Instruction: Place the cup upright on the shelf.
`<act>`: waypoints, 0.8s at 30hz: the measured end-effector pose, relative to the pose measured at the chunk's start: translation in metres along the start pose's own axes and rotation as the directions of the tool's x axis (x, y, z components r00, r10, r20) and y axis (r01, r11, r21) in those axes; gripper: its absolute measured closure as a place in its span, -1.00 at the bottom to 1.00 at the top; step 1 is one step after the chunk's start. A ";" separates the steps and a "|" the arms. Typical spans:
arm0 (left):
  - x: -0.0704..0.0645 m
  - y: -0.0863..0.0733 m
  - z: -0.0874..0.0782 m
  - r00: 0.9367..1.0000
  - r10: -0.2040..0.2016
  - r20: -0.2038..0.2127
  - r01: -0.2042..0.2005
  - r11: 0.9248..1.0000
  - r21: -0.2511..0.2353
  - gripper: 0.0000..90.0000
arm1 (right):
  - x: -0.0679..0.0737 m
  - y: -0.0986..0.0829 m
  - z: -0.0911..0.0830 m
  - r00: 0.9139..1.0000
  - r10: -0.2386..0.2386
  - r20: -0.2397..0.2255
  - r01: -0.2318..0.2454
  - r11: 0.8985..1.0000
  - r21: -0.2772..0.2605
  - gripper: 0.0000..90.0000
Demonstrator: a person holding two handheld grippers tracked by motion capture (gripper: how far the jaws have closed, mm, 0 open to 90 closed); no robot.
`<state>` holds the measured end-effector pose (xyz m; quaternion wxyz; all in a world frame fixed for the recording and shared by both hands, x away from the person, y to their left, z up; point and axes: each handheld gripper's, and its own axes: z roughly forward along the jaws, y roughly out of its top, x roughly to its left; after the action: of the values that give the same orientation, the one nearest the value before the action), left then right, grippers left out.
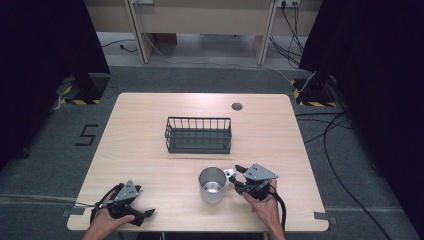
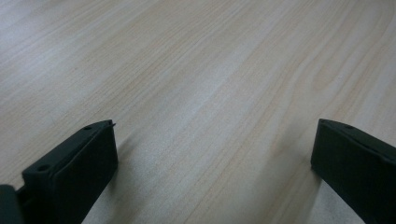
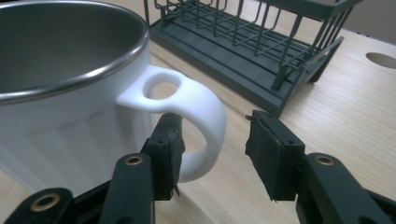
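- Work in hand looks like: grab the mug [image 1: 212, 185] by its handle [image 3: 196, 109] with the right gripper [image 1: 239, 175]; likely destination is the wire rack [image 1: 198, 135], but that's my guess.
- Mug location: upright on the table [image 1: 150, 150], near the front edge, a bit right of centre, between the person and the rack. Well apart from the rack, nothing inside it as far as I can see.
- Rack: mid-table, behind the mug, looks empty.
- Right gripper: partly open, jaws straddling the handle. In the right gripper view the left jaw sits inside or behind the handle loop, the right jaw stands off on the outer side with a clear gap. Not clamped; nothing held yet.
- Left gripper [image 1: 145, 214]: parked at the front-left of the table, well apart from the mug. Jaws wide open over bare wood in the left gripper view, nothing between them.
- Done so far: approach and alignment on the handle. Mug is not lifted, base looks flat on the table.
- Left to do: close on the handle, lift, carry, set down.
- Risk, my read: the handle is smooth and curved and the grip sits off to one side of the mug, so it could tilt on lift unless the jaws seat squarely first.
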<state>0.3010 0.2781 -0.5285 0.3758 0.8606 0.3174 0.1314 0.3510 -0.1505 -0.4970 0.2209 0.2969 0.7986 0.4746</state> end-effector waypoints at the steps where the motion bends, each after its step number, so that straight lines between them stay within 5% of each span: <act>1: 0.000 0.000 0.000 1.000 0.000 0.000 0.000 1.000 0.000 -1.00 | 0.001 0.000 0.000 1.000 -0.006 -0.012 0.006 1.000 -0.004 0.26; 24: 0.000 0.000 0.000 1.000 0.001 0.000 -0.001 1.000 0.001 -1.00 | 0.011 -0.004 -0.015 0.999 -0.054 0.007 0.054 0.999 -0.009 0.55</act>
<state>0.3010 0.2781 -0.5284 0.3755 0.8610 0.3170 0.1315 0.3323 -0.1539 -0.4941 0.2378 0.2761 0.8033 0.4712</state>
